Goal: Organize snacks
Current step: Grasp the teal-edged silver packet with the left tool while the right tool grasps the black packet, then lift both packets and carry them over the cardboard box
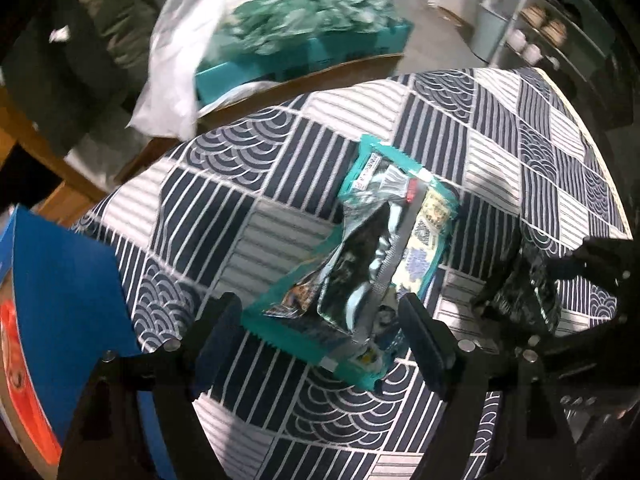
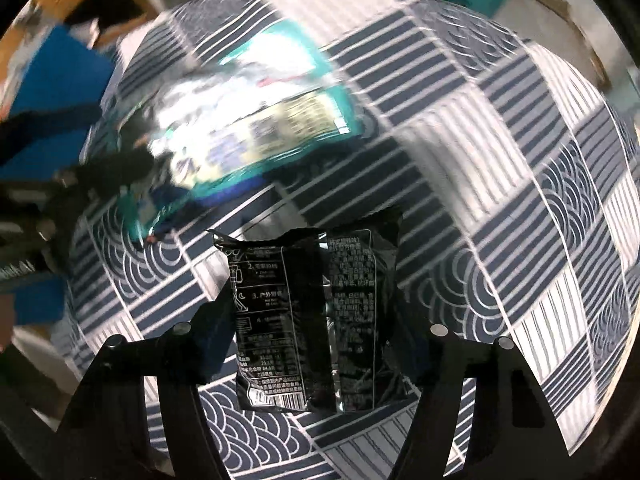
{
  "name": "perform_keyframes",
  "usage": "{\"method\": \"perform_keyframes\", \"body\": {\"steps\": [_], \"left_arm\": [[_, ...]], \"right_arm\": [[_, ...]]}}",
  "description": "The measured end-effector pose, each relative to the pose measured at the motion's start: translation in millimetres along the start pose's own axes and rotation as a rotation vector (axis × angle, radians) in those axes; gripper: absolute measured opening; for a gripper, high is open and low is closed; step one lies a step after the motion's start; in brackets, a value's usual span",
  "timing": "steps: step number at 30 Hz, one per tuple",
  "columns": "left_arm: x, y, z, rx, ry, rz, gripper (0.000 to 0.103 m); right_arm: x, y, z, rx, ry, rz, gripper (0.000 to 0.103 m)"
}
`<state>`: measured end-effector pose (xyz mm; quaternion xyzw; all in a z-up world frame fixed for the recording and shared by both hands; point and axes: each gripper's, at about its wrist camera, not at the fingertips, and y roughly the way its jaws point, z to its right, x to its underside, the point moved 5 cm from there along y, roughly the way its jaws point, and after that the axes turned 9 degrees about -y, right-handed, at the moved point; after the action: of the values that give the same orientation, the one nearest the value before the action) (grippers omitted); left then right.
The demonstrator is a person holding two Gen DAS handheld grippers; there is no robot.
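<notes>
On the patterned tablecloth [image 1: 280,152]: two snack packs, one teal packet [image 1: 376,248] and one black packet [image 2: 316,320] just beside it. Off the tablecloth's edge: one teal crate [image 1: 304,60], one white plastic bag [image 1: 180,56], one blue box [image 1: 60,280].

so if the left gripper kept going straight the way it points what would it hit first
Most likely the teal snack packet lying on the patterned tablecloth: it sits between the left gripper's open jaws, straight ahead. How far off it lies is unclear.
</notes>
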<state>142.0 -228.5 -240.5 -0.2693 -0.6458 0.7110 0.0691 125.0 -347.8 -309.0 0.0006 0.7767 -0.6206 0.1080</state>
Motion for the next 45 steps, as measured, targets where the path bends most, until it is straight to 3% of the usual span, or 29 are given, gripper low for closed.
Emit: {"method": "perform_keyframes", "body": {"steps": [6, 9, 14, 25, 31, 32, 36, 45], "left_arm": [[-4.4, 8.5, 19.5, 0.000, 0.111, -0.003, 0.086], [-6.6, 14.6, 25.8, -0.010, 0.152, -0.011, 0.086], [-6.5, 28.0, 35.0, -0.037, 0.213, -0.030, 0.087], [-1.1, 44.1, 48.3, -0.069, 0.271, -0.032, 0.095], [-2.5, 46.8, 47.4, -0.019, 0.233, -0.037, 0.096], [-3.0, 46.3, 46.5, -0.017, 0.230, -0.029, 0.094], [-4.9, 40.2, 45.5, 0.001, 0.222, 0.004, 0.065], [-2.8, 23.6, 38.6, 0.037, 0.138, 0.011, 0.063]], "right_arm": [[6.7, -24.9, 33.2, -0.024, 0.101, 0.064, 0.068], [15.4, -54.1, 17.0, -0.017, 0.128, 0.068, 0.068], [24.4, -64.2, 32.8, -0.013, 0.183, 0.065, 0.068], [25.8, -62.0, 26.5, -0.008, 0.221, 0.076, 0.068], [27.7, -64.9, 28.3, -0.014, 0.228, 0.082, 0.068], [27.6, -64.7, 27.8, -0.014, 0.229, 0.082, 0.068], [30.5, -68.4, 27.3, -0.014, 0.232, 0.089, 0.068], [30.7, -80.7, 22.6, -0.005, 0.220, 0.121, 0.068]]}}
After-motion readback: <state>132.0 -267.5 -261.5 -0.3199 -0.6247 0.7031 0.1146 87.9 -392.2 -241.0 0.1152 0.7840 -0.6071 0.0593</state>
